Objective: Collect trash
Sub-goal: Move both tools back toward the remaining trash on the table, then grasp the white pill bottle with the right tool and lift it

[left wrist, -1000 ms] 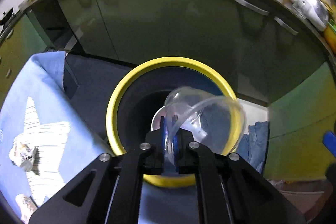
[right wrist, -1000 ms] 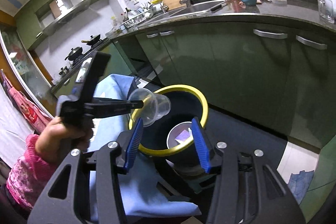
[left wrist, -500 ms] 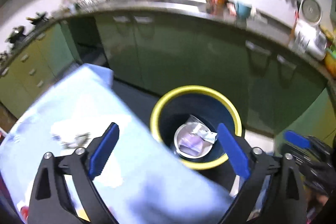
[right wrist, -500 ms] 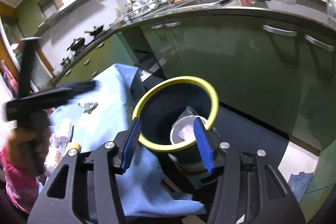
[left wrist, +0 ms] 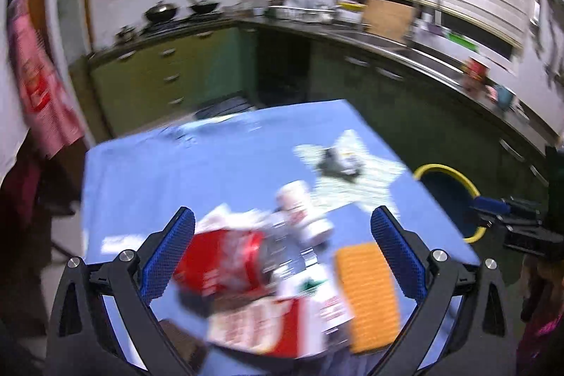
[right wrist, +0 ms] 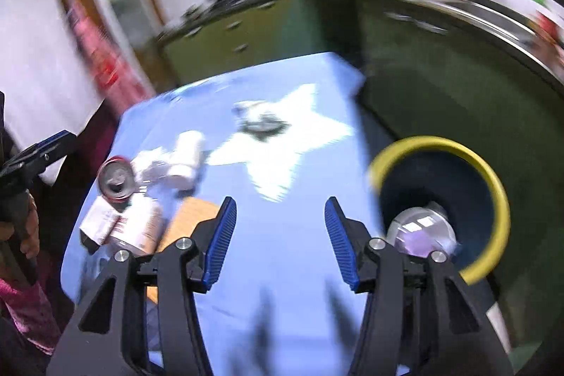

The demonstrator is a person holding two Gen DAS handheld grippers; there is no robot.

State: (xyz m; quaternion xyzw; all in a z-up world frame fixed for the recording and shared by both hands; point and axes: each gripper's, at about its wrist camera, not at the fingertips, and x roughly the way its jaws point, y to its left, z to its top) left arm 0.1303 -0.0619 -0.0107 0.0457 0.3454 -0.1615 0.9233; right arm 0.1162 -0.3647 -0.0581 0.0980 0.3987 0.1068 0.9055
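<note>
Now the left hand-held gripper [left wrist: 282, 256] no longer pinches the clear cup it held over the bin [right wrist: 493, 185] a second ago: its jaws are opening wide and empty above the remaining trash on the bench [left wrist: 211, 164], a red can [left wrist: 225, 266] and what looks, through the blur, like a carton [left wrist: 282, 323]. The right hand-held gripper [right wrist: 278, 238] hangs half open and empty over the blue cloth, so one piece is binned and the pile comes next.

left gripper [left wrist: 282, 254] opening, right gripper [right wrist: 276, 238] half-spread
</note>
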